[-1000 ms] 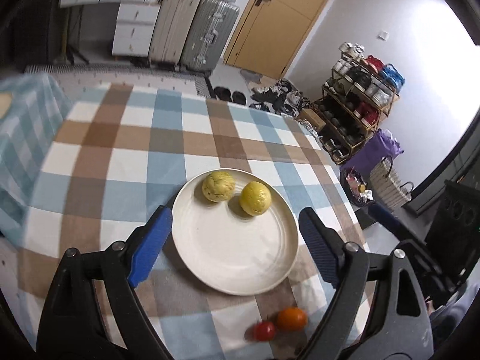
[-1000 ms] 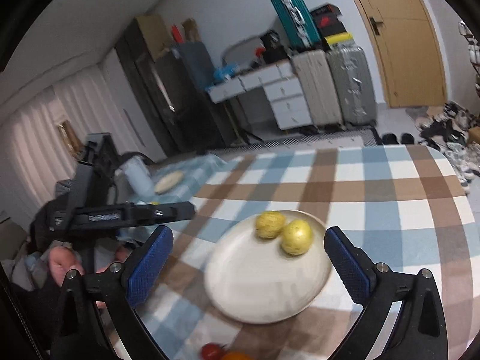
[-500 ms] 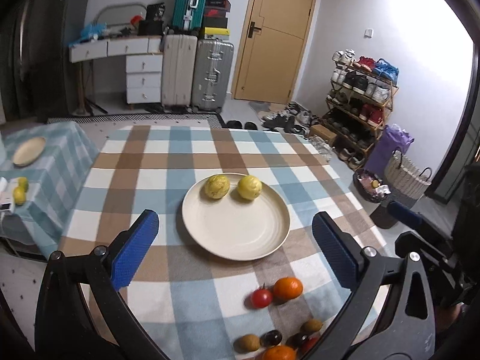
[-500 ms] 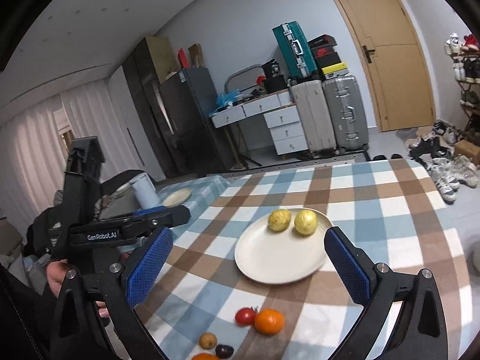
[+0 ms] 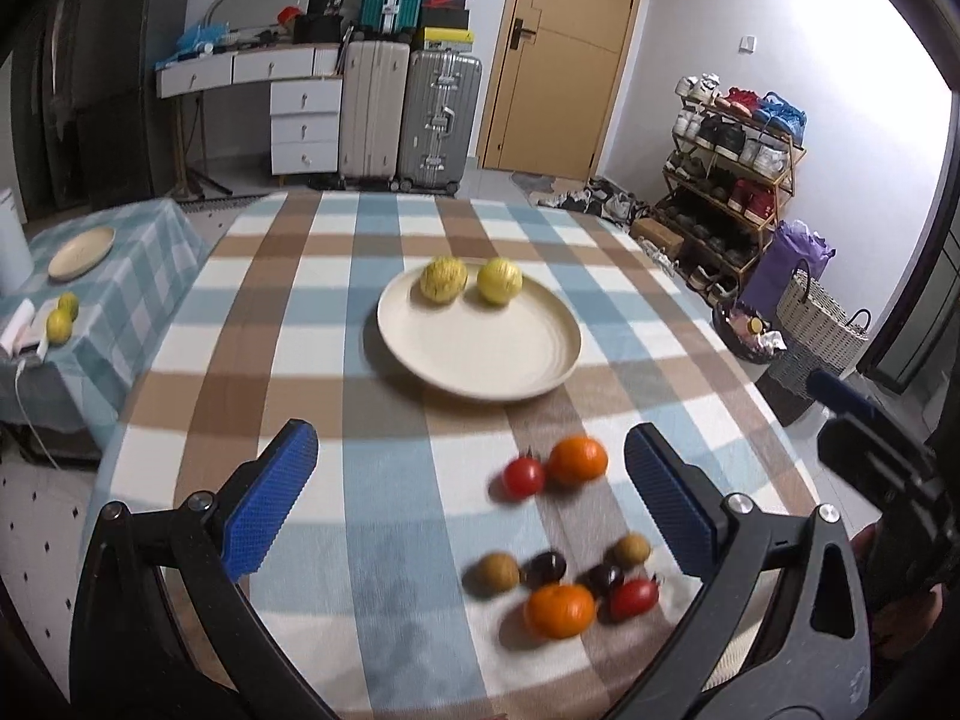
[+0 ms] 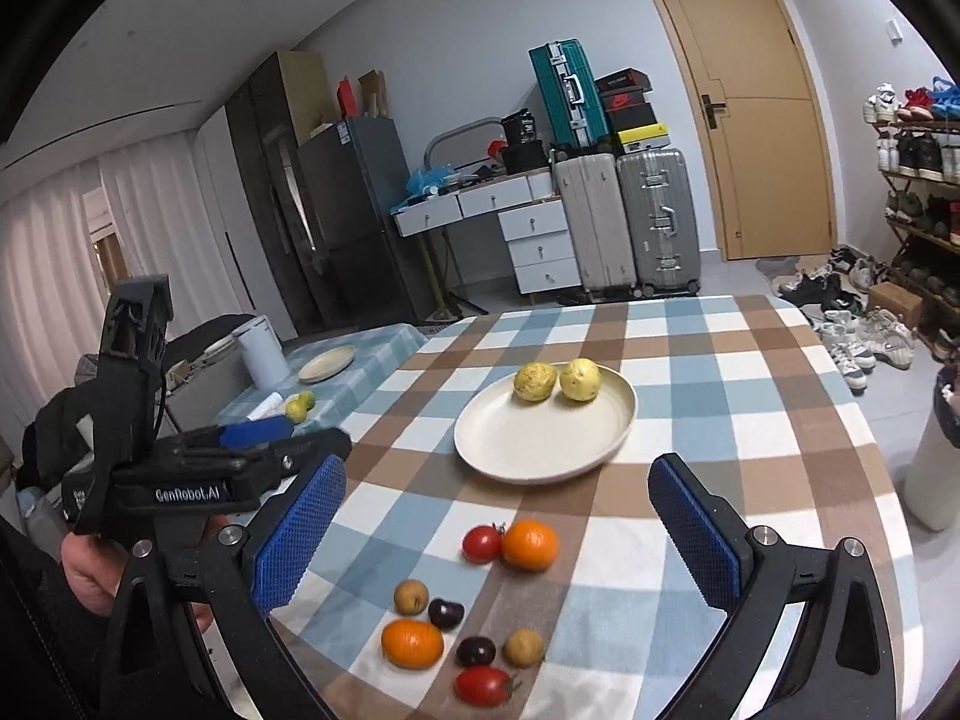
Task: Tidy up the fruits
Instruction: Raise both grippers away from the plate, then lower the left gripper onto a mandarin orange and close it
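On the checked cloth, two yellow round fruits [image 5: 469,281] sit on the cream plate [image 5: 480,360]; the left gripper [image 5: 468,501], just opened wide and empty, seemingly reaches next for the blurred orange tangerine [image 5: 578,460].

Pale walls, wooden door [image 6: 762,114], suitcases [image 6: 627,222], shoe rack [image 5: 729,180] — curtains [image 6: 78,276], perhaps, at left

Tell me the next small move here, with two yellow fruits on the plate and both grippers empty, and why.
Probably lower the right gripper onto the nearer orange beside the tomato. Both grippers stand open and empty, the plate holds only two yellow fruits, and the rest lie loose on the checked cloth, that pair nearest the plate.
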Demonstrator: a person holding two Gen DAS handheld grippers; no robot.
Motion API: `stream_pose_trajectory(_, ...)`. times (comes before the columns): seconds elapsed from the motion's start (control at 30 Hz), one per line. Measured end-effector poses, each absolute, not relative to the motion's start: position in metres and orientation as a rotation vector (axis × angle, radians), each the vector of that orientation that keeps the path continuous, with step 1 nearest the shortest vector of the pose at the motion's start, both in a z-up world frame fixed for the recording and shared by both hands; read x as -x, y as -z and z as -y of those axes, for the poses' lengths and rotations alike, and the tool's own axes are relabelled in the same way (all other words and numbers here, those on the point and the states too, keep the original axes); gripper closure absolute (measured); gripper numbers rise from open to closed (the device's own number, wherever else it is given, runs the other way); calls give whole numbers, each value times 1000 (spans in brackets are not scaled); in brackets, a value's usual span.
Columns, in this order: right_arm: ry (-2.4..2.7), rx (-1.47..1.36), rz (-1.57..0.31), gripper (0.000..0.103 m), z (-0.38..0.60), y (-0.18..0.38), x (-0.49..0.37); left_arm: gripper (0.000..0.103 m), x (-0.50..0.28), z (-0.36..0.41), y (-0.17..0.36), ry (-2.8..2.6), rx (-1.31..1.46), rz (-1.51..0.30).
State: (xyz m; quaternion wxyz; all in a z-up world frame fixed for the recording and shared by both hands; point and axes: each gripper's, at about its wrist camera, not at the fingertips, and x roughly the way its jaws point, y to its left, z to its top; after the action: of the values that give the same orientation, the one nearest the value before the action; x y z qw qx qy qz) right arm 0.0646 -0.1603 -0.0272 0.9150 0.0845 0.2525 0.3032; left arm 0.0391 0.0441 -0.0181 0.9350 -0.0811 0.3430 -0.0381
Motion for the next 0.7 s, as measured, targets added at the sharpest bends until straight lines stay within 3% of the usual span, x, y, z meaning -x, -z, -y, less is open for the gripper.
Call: stream_pose_trajectory(0.7, -599, -161, -625, 0, 161, 69, -37, 1, -38, -27, 130, 156, 294, -985)
